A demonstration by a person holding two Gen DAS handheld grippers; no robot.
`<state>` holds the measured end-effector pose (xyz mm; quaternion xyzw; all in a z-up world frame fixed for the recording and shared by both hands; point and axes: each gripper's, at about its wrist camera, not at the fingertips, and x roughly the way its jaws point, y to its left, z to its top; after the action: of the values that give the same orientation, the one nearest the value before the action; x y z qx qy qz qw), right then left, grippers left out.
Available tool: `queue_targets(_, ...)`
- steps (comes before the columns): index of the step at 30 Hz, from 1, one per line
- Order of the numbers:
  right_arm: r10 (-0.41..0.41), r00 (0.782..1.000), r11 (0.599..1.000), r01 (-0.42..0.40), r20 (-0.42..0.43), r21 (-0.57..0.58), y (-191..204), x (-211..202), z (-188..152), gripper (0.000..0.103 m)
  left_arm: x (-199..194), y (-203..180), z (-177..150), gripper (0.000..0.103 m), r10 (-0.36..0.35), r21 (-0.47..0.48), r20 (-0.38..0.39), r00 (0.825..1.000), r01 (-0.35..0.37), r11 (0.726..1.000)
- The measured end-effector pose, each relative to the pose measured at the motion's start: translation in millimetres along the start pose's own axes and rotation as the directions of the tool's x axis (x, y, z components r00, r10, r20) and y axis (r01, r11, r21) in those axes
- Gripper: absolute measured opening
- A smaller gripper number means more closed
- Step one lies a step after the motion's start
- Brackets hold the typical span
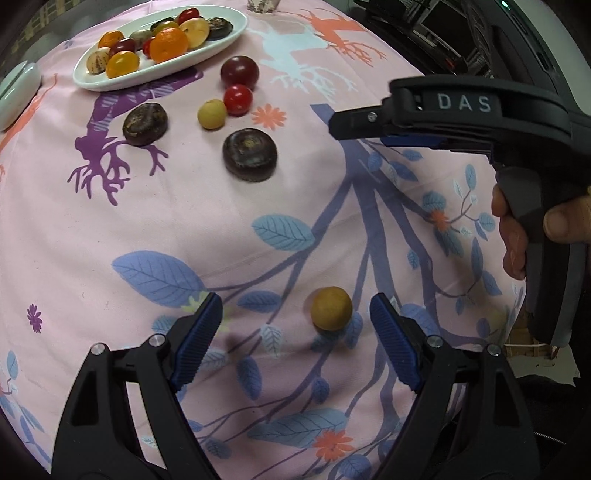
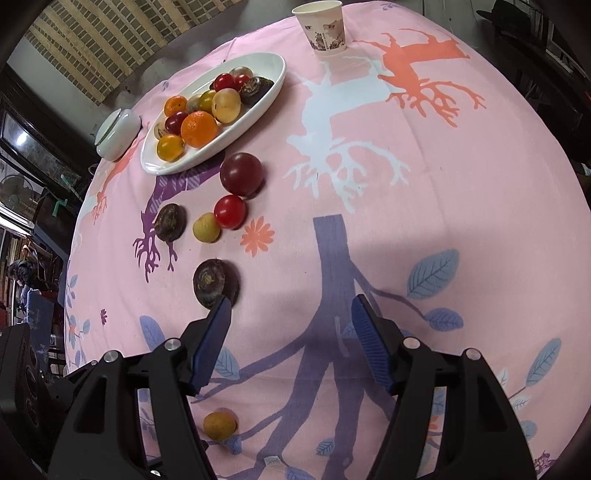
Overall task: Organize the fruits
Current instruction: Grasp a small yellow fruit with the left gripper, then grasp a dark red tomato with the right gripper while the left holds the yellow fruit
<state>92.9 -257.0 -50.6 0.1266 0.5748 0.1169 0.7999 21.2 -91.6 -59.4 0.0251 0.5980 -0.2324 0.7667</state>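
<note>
A white oval plate [image 1: 110, 79] [image 2: 275, 79] at the far left holds several fruits, among them an orange [image 1: 168, 44] [image 2: 198, 129]. Loose on the pink cloth lie a dark red plum [image 1: 239, 71] [image 2: 241, 173], a red tomato [image 1: 238, 99] [image 2: 229, 211], a pale longan [image 1: 211, 114] [image 2: 206, 227] and two dark water chestnuts [image 1: 145, 123] [image 1: 250, 154] [image 2: 170, 222] [image 2: 216, 282]. A tan longan [image 1: 331, 308] [image 2: 219, 425] lies between the fingers of my open left gripper [image 1: 295, 310]. My right gripper [image 2: 291, 314] is open and empty above the cloth.
A paper cup [image 2: 324, 27] stands at the table's far edge. A small white lidded dish [image 1: 16, 94] [image 2: 116, 134] sits left of the plate. The right gripper's body and the hand holding it [image 1: 517, 155] fill the right of the left wrist view.
</note>
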Motion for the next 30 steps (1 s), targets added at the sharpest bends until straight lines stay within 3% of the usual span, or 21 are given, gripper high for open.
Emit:
queue_targets(2, 0.001, 1.0, 1.0, -0.001, -0.005, -0.007, 1, 1, -1, 0.068, 4, -4, 0, 0.077, 0.004, 0.026, -0.001, 1.0, -0.004, 1.0)
queue_targets(5, 0.001, 1.0, 1.0, -0.001, -0.01, -0.009, 1, 2, -2, 0.068, 14, -11, -2, 0.048, -0.002, 0.063, -0.024, 1.0, 0.003, 0.998)
queue_targets(8, -0.002, 1.0, 1.0, 0.002, -0.011, -0.006, 0, 2, -1, 0.068, 19, -16, -4, 0.028, -0.044, 0.079, -0.034, 0.998, 0.046, 0.996)
queue_targets(12, -0.005, 1.0, 1.0, 0.005, -0.012, -0.006, 0, 3, 3, 0.068, 18, -19, -1, 0.027, -0.007, 0.119, -0.015, 1.0, 0.009, 0.993)
queue_targets(18, -0.005, 1.0, 1.0, 0.004, -0.027, -0.027, 8, 13, 11, 0.068, -5, 22, 16, 0.027, 0.028, -0.007, 0.047, 0.998, -0.028, 1.0)
queue_targets(23, -0.014, 1.0, 0.998, 0.013, -0.012, -0.069, 26, 26, 24, 0.068, -17, 68, 31, 0.027, 0.077, -0.123, 0.079, 0.994, -0.067, 0.99)
queue_targets(25, -0.02, 1.0, 0.993, 0.021, 0.003, -0.119, 38, 31, 32, 0.068, -21, 83, 34, 0.027, 0.094, -0.157, 0.087, 0.992, -0.08, 0.984)
queue_targets(28, -0.101, 0.993, 0.959, 0.113, 0.062, -0.259, 59, 35, 42, 0.068, -23, 100, 39, 0.027, 0.102, -0.193, 0.089, 0.991, -0.083, 0.978)
queue_targets(30, -0.119, 0.991, 0.938, 0.132, 0.058, -0.321, 67, 42, 47, 0.058, -22, 109, 43, 0.027, 0.102, -0.209, 0.086, 0.991, -0.082, 0.975)
